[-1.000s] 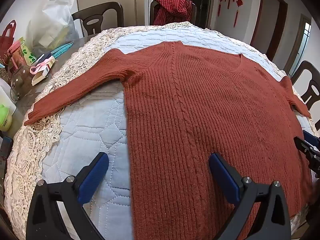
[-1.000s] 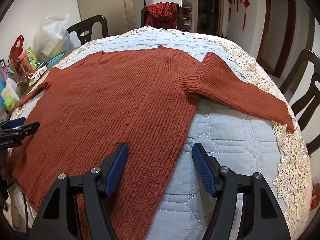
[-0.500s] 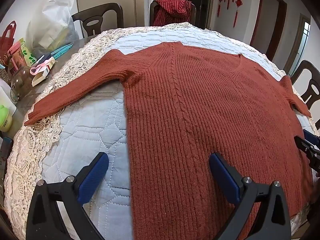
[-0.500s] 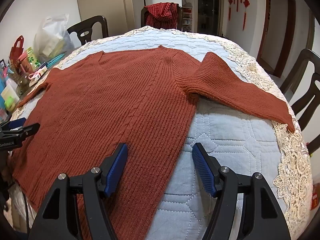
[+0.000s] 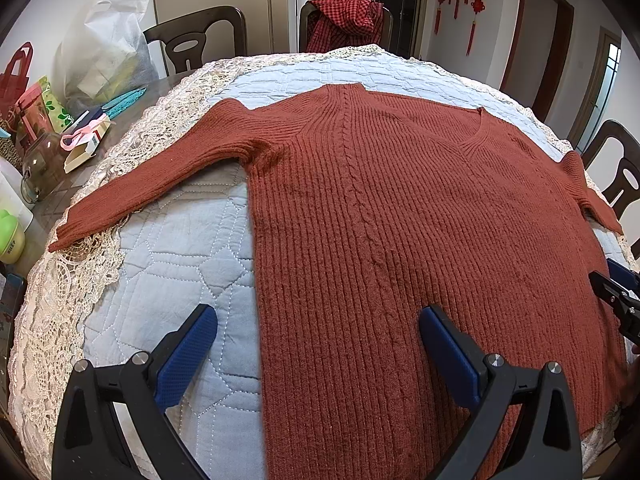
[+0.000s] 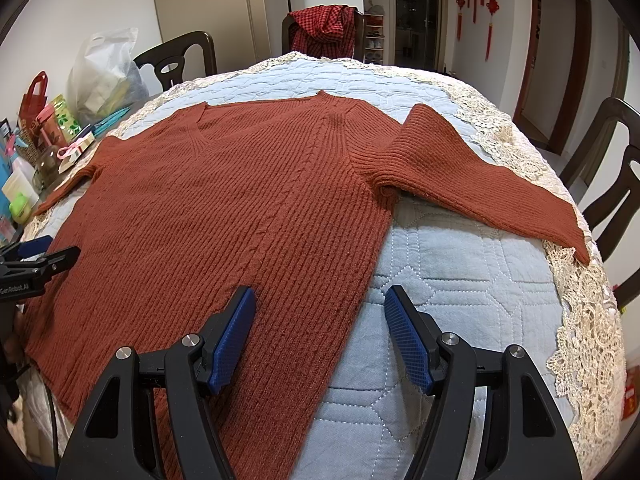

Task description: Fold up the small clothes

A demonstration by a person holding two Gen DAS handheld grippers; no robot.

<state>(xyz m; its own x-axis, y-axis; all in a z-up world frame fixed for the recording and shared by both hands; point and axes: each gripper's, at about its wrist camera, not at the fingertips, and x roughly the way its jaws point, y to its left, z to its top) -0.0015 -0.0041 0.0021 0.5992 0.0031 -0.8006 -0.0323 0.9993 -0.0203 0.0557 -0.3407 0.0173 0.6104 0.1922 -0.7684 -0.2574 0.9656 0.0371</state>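
A rust-red ribbed V-neck sweater [image 5: 400, 220] [image 6: 240, 208] lies flat and spread on a pale blue quilted cloth [image 5: 176, 280] [image 6: 460, 272], both sleeves stretched outward. My left gripper [image 5: 318, 322] is open above the sweater's left side seam near the hem, one pad over quilt, one over knit. My right gripper [image 6: 320, 300] is open above the sweater's right side edge. Nothing is between either pair of fingers. Each gripper's tip shows at the edge of the other's view.
Lace trim [image 5: 60, 300] [image 6: 580, 312] borders the quilt on a round table. Bags, a glass jar [image 5: 40, 168] and boxes crowd the left side. Dark chairs ring the table; a red checked garment [image 5: 344, 20] hangs on the far chair.
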